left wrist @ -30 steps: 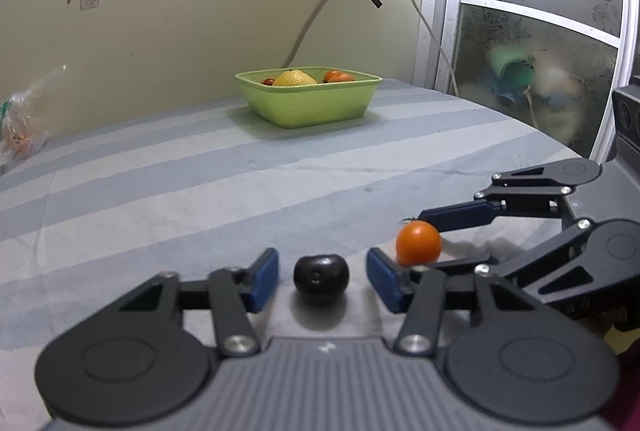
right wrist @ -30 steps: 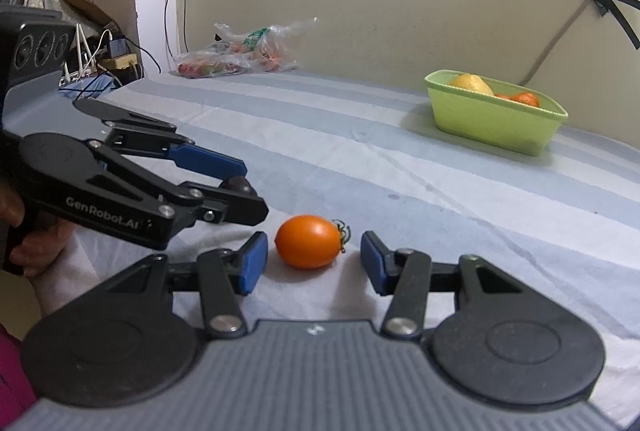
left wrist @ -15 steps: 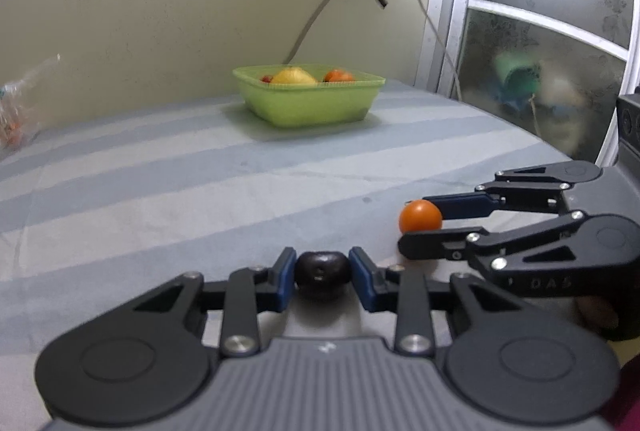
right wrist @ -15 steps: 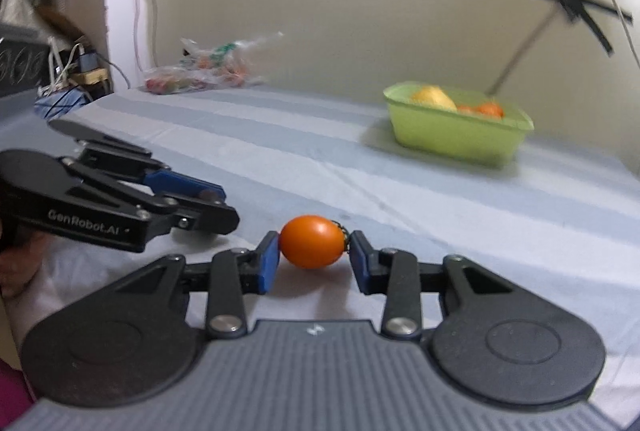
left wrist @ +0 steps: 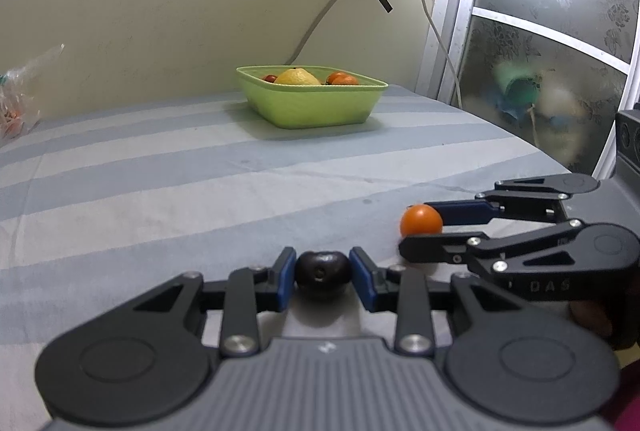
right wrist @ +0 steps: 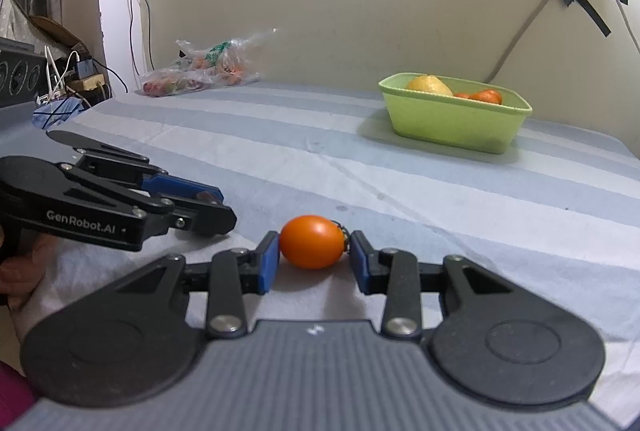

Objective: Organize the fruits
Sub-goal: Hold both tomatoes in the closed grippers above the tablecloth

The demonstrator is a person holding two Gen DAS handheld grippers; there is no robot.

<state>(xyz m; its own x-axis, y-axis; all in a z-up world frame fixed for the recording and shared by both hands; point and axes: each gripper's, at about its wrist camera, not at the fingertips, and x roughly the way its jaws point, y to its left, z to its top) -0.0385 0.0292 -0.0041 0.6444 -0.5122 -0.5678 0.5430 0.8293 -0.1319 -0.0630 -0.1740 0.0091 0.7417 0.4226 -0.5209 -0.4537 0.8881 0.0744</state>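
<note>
My left gripper (left wrist: pixel 322 277) is shut on a dark purple fruit (left wrist: pixel 322 274), held just above the striped cloth. My right gripper (right wrist: pixel 313 257) is shut on an orange tomato (right wrist: pixel 312 241), also low over the cloth. In the left wrist view the right gripper (left wrist: pixel 424 231) and the tomato (left wrist: pixel 421 220) show to the right. In the right wrist view the left gripper (right wrist: pixel 208 205) shows to the left, its fruit mostly hidden. A green basket (left wrist: pixel 316 107) with a yellow fruit (left wrist: pixel 298 77) and orange fruit (left wrist: pixel 342 79) stands at the far side; it also shows in the right wrist view (right wrist: pixel 452 119).
A striped blue and white cloth (left wrist: pixel 160 191) covers the table. A plastic bag of produce (right wrist: pixel 204 71) lies at the far left by the wall. A cable (left wrist: pixel 320 19) hangs down the wall behind the basket. A frosted window (left wrist: pixel 552 31) is to the right.
Both grippers have closed from open onto their fruits, the left on the dark fruit, the right on the tomato. Both have since risen slightly.
</note>
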